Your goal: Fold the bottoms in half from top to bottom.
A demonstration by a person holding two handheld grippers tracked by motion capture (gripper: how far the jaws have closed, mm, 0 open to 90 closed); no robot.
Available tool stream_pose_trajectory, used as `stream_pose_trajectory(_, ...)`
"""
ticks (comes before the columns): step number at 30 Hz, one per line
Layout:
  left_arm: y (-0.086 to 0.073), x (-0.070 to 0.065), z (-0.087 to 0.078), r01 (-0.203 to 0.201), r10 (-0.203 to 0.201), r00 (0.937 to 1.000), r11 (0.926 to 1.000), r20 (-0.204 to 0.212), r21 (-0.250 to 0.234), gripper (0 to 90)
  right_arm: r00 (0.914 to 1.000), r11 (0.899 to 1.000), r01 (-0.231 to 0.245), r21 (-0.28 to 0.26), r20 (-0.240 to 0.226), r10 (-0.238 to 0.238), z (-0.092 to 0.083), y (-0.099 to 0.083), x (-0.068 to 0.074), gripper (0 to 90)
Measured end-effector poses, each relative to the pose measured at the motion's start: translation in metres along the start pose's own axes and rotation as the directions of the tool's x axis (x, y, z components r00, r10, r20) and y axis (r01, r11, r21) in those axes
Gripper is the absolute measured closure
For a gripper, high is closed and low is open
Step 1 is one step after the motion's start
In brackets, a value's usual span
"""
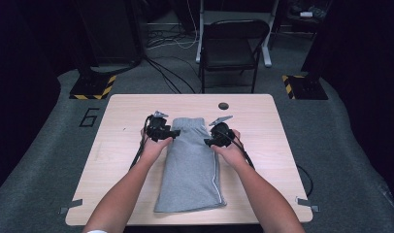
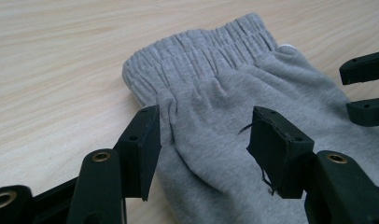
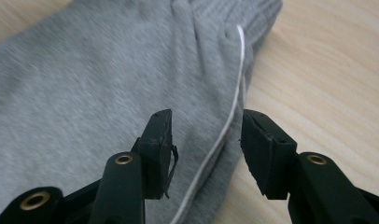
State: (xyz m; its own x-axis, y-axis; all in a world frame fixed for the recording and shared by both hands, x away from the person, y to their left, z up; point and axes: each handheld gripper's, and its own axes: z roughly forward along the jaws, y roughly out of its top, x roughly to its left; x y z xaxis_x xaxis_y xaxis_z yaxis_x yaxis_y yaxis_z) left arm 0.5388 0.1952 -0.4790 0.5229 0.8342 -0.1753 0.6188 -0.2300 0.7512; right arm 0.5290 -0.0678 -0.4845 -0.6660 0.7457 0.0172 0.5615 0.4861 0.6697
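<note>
Grey sweat shorts [image 1: 191,162] lie folded lengthwise in the middle of the wooden table [image 1: 117,145], elastic waistband [image 2: 201,51] at the far end. My left gripper [image 1: 172,132] stands open over the shorts' left edge just below the waistband; its jaws straddle the fabric [image 2: 204,140]. My right gripper [image 1: 208,141] is open at the right edge, its jaws either side of the white piping [image 3: 229,121] along the seam. In the left gripper view the right gripper's fingers [image 2: 365,88] show at the far right.
A dark round hole [image 1: 223,105] sits in the table near its far edge. Beyond the table stands a black folding chair [image 1: 231,48], with cables on the grey floor. Bare wood lies left and right of the shorts.
</note>
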Motion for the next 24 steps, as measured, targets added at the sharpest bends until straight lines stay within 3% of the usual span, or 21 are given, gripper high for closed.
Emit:
stream_pose_trajectory(3, -0.002, 0.002, 0.005, -0.009, 0.010, 0.9999, 0.9998, -0.013, 0.017, 43.6, 0.9998, 1.000, -0.011, 0.024, 0.016, 0.010, 0.006, -0.004, -0.002, 51.8)
stream_pose_trajectory(7, -0.006, 0.007, 0.011, 0.004, -0.003, 0.9997, 0.9994, -0.025, 0.033, 42.2, 0.9993, 0.999, -0.037, 0.014, 0.009, 0.037, 0.011, -0.008, -0.006, 51.6)
stream_pose_trajectory(11, -0.014, 0.010, 0.016, 0.020, -0.018, 0.9991, 0.9987, -0.038, 0.047, 41.7, 0.9959, 0.995, -0.089, 0.034, -0.010, 0.090, 0.015, -0.012, -0.008, 52.8)
stream_pose_trajectory(13, -0.018, 0.011, 0.018, 0.005, -0.003, 0.9995, 0.9978, -0.032, 0.066, 42.2, 0.9962, 0.996, -0.083, 0.038, -0.026, 0.084, 0.016, -0.013, -0.009, 56.7)
stream_pose_trajectory(16, -0.021, 0.008, 0.021, 0.005, -0.002, 0.9995, 0.9968, -0.031, 0.080, 48.9, 0.9946, 0.995, -0.096, 0.038, -0.036, 0.098, 0.016, -0.013, -0.008, 62.9)
stream_pose_trajectory(17, -0.021, 0.007, 0.021, -0.017, 0.019, 0.9996, 0.9964, -0.023, 0.083, 51.5, 0.9945, 0.995, -0.093, 0.040, -0.044, 0.095, 0.016, -0.014, -0.009, 66.7)
stream_pose_trajectory(21, -0.023, 0.000, 0.023, -0.034, 0.036, 0.9990, 0.9964, -0.024, 0.078, 68.0, 0.9941, 0.996, -0.091, 0.025, -0.056, 0.092, 0.015, -0.016, -0.005, 77.4)
stream_pose_trajectory(24, -0.024, -0.001, 0.023, -0.034, 0.035, 0.9993, 0.9957, -0.016, 0.086, 78.5, 0.9964, 0.998, -0.058, 0.028, -0.059, 0.060, 0.013, -0.015, -0.003, 80.2)
